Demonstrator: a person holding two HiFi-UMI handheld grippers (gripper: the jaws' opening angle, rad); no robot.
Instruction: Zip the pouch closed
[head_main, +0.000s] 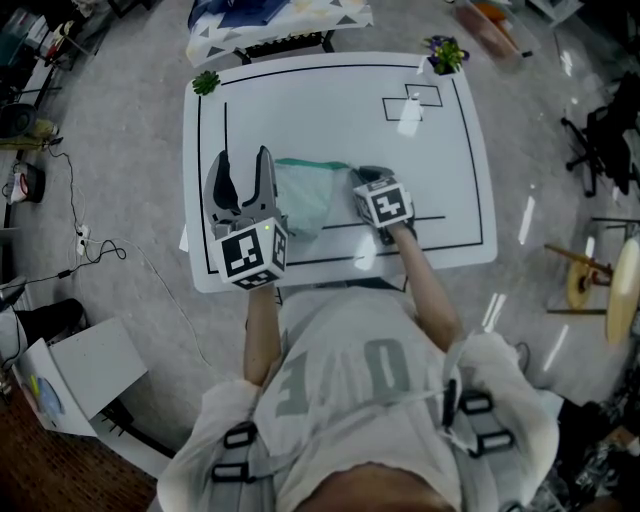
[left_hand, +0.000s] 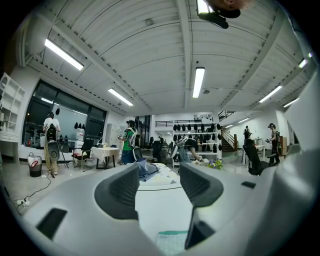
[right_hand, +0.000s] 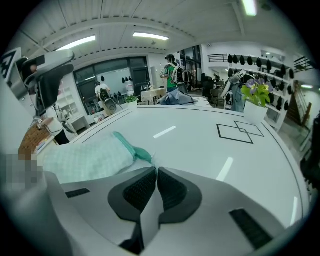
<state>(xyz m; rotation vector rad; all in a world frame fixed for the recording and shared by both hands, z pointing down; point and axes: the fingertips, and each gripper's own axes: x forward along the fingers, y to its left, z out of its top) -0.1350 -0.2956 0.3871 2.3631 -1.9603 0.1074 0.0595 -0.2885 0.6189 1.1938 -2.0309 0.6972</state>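
Observation:
A pale green mesh pouch with a teal edge lies flat on the white table, near its front. My right gripper is at the pouch's right end, angled down. In the right gripper view the pouch lies to the left, and its teal end tab reaches my right gripper, whose jaws are pressed together on the thin zipper pull. My left gripper hovers above the table at the pouch's left side with its jaws apart and empty. In the left gripper view it points level, with a corner of the pouch below.
Black lines run round the table top, with two overlapping squares at the far right. A potted flower stands at the far right corner and a small green plant at the far left corner. Another table holding cloth stands beyond.

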